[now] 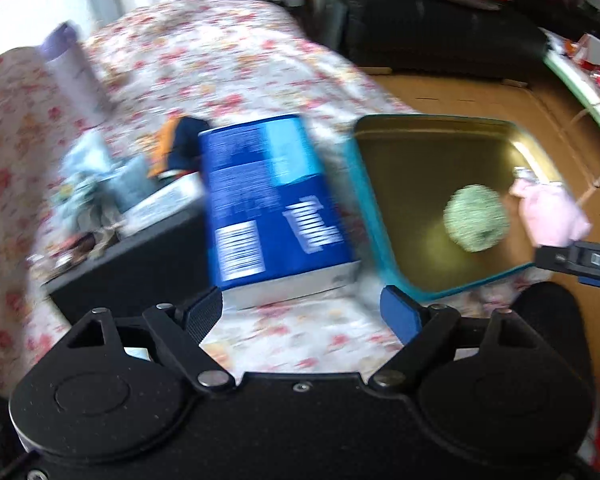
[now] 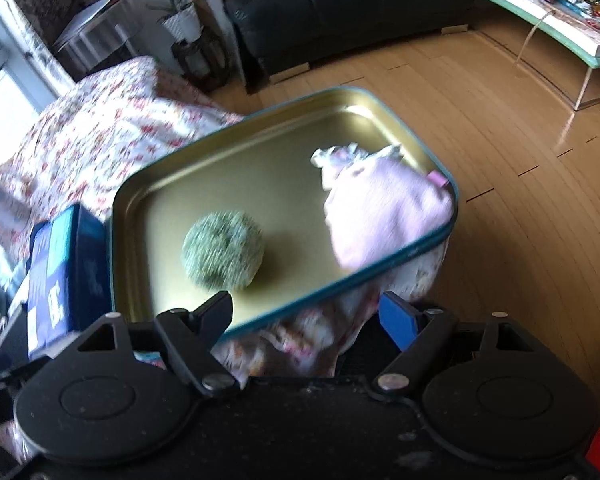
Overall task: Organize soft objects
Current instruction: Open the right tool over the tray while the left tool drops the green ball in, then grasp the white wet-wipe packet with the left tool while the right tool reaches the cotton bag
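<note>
Both the left gripper (image 1: 302, 312) and right gripper (image 2: 306, 314) gape empty; blue box (image 1: 268, 200) print is blurred unreadable.

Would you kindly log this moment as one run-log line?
left gripper: open, empty | right gripper: open, empty | tin tray: green ball, pink cloth inside

blue box (image 1: 268, 204) print: blurred | pink cloth (image 1: 548, 212): partly behind tin rim

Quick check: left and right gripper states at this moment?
Left gripper: open, holding nothing.
Right gripper: open, holding nothing.
</note>
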Tool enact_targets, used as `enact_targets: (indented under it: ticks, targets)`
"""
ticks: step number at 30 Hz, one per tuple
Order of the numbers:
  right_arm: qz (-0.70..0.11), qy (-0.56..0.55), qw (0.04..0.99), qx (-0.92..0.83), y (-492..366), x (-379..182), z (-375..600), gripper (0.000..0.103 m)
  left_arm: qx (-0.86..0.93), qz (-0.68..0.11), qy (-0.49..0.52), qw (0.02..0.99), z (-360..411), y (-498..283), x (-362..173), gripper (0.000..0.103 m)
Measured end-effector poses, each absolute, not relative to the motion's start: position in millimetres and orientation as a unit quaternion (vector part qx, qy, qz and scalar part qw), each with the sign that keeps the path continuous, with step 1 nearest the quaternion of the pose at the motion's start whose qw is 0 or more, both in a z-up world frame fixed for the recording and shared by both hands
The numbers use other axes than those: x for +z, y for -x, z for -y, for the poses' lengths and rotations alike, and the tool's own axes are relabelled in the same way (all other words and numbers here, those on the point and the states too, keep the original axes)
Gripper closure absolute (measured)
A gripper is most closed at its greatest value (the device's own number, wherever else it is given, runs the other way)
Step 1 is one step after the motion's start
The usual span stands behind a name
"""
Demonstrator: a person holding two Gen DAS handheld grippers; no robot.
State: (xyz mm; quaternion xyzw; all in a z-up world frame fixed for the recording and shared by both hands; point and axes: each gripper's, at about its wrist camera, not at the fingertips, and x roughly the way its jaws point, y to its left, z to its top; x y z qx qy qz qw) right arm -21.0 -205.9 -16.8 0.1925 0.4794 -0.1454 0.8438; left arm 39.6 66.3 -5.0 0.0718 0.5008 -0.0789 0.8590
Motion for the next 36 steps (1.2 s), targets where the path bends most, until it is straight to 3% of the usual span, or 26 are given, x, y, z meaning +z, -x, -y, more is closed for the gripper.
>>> enact_targets:
  ticks: [18, 36]
  targets:
    - [-0.541, -0.076, 0.837, 0.023, 27, -13, 59, 0.020, 0.057, -0.502, -0.011, 0.863, -217, -45, -3, 0.020]
    - [-0.536, 0.088, 0.822, 0.171, 27, -8, -67, 0.018, 0.021, -0.592, -0.040, 0.805, -203, -75, -57, 0.019]
